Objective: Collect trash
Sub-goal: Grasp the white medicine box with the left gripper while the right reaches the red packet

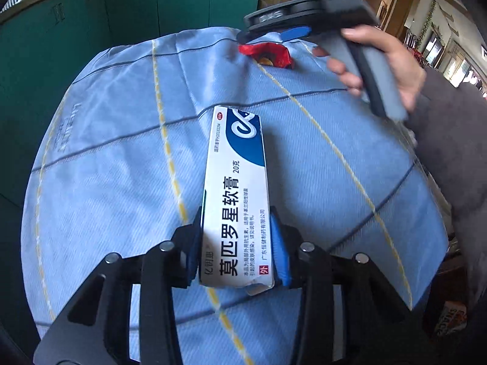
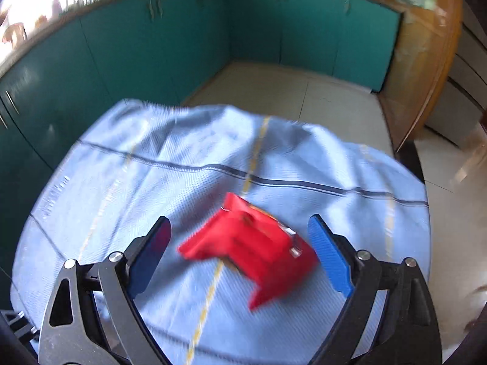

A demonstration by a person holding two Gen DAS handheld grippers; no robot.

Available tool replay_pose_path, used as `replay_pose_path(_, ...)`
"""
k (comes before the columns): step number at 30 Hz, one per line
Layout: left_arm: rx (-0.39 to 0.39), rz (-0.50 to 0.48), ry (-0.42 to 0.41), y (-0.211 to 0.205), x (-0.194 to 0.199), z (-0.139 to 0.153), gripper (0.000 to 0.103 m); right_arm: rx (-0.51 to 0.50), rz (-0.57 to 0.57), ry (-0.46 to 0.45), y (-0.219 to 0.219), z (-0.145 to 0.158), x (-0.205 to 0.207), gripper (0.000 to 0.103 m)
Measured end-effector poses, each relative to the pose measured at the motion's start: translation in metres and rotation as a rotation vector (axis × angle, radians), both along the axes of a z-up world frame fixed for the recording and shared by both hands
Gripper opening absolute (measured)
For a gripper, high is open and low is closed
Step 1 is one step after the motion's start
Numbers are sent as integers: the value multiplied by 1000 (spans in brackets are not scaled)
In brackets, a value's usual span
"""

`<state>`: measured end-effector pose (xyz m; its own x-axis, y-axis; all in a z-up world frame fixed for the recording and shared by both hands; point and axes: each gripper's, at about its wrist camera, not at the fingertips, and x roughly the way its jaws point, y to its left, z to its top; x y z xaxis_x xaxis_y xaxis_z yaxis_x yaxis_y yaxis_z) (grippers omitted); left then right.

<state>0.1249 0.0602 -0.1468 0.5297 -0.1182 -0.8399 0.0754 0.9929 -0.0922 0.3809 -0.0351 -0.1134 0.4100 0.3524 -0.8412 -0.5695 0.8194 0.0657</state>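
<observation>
A long white-and-blue ointment box (image 1: pixel 236 182) with printed text sticks out forward above the blue checked tablecloth (image 1: pixel 106 167). My left gripper (image 1: pixel 236 216) is shut on its near end, a blue pad pressed on each long side. At the far end of the table lies a crumpled red wrapper (image 1: pixel 268 54). A person's hand (image 1: pixel 380 60) holds my right gripper (image 1: pixel 268 35) just over it. In the right wrist view the red wrapper (image 2: pixel 252 249) lies on the cloth (image 2: pixel 182 152) between the wide-apart blue pads of my right gripper (image 2: pixel 240 222), which is open and touching nothing.
Teal cabinets (image 2: pixel 152 45) wrap around the far and left sides of the table. Pale floor tiles (image 2: pixel 289 91) and a wooden cabinet (image 2: pixel 426 60) lie beyond the far edge. A printed packet (image 1: pixel 450 319) shows below the table's right edge.
</observation>
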Motion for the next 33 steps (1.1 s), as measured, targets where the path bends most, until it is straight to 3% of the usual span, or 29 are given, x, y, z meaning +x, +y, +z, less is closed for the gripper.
replay_pose_path(3, -10, 14, -16, 9, -10, 4, 45, -60, 17, 43, 15, -13, 6, 89)
replay_pose_path(7, -16, 46, -50, 24, -12, 10, 58, -43, 33, 86, 10, -15, -9, 86)
replay_pose_path(12, -32, 69, -69, 30, -6, 13, 63, -53, 37, 121, -4, -12, -38, 41)
replay_pose_path(15, -38, 70, -68, 29, -5, 12, 63, -40, 57, 140, -13, -9, -63, 30)
replay_pose_path(22, -47, 69, -61, 29, -4, 11, 65, -50, 58, 85, -39, 7, -130, 30)
replay_pose_path(24, -51, 69, -59, 28, -7, 11, 72, -73, 65, 70, -46, 11, -150, 30)
replay_pose_path(28, -55, 65, -59, 25, -9, 11, 76, -107, 70, 73, -58, 14, -177, 31)
replay_pose_path(30, -56, 62, -55, 23, -7, 9, 77, -114, 50, 49, -64, 17, -183, 41)
replay_pose_path(32, -62, 55, -51, 21, -4, 7, 77, -117, 10, 19, -72, 24, -185, 64)
replay_pose_path(33, -67, 49, -49, 19, -1, 6, 77, -113, -13, 2, -76, 27, -185, 68)
